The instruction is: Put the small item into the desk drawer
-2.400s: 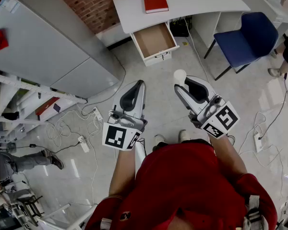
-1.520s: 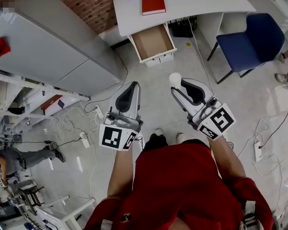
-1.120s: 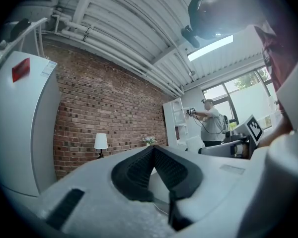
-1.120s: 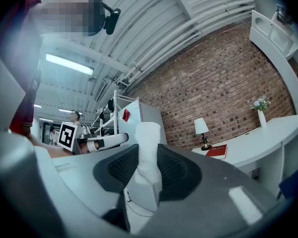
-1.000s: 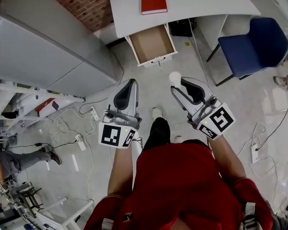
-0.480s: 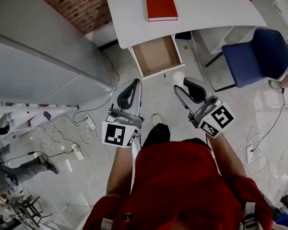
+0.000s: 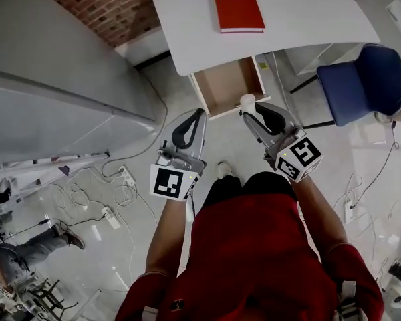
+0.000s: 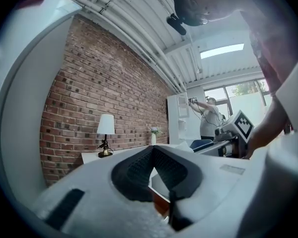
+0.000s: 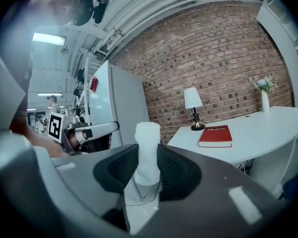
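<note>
Transport step: small white item point(image 7: 247, 101) pinched upright in right gripper point(image 7: 250, 111), near open drawer point(image 7: 227, 85); left gripper point(image 7: 199, 114) closed, empty. Next: reach over drawer, lower, let go.

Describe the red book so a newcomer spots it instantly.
Find the white desk against the brick wall. On its top, beside the lamp, lies the closed red book. It's the desk's only red thing, with white lettering on its cover.

Upper centre: the open drawer point(image 7: 228, 85) gapes upward, its inside free to enter from the front; the bench point(image 7: 307, 19) top overhangs its rear. Blue chair point(image 7: 364, 79) crowds right, grey cabinet point(image 7: 60, 65) left.
</note>
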Demonstrator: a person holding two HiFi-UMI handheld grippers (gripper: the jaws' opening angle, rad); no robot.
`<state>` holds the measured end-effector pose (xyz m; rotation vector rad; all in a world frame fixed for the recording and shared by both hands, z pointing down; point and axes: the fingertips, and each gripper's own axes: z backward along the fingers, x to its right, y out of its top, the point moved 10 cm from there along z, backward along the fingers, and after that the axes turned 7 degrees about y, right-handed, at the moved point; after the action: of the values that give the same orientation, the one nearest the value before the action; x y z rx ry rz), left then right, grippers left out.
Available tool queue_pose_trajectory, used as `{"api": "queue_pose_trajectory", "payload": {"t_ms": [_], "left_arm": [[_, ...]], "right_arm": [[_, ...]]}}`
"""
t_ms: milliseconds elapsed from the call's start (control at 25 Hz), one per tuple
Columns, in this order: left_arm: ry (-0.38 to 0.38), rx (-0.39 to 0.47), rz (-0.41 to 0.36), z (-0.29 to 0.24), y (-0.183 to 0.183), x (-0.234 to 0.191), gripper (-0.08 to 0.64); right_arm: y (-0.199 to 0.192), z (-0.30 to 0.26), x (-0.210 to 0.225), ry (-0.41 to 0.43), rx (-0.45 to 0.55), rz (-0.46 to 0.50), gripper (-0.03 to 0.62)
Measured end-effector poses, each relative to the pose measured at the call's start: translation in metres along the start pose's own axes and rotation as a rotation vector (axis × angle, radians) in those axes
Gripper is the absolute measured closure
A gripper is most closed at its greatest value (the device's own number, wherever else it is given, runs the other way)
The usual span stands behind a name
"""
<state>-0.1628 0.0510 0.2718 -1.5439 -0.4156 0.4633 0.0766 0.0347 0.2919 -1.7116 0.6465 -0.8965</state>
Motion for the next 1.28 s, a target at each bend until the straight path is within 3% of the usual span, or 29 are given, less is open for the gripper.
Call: {"api": "queue_pose_trajectory", "payload": {"t_ms": [440, 960, 1280], "left_arm": [[0.071, -0.063, 0.041, -0.038, -0.054, -0.030, 0.555], [0.201, -0.150, 0.081, -0.062, -0.142, -0.032, 0.554], [0.287, -0.179, 0.117, -0.080, -0.178, -0.039, 0.554]], "right_arm": [[-0.043, -0.064, 0.071, -0.016, -0.179, 0.013, 0.460], [-0.160, -0.124, 0.158, 0.000, -0.365, -0.073, 0.460], [-0.204, -0.159, 0.204, -0.028, -0.435, -0.151, 0.460]]}}
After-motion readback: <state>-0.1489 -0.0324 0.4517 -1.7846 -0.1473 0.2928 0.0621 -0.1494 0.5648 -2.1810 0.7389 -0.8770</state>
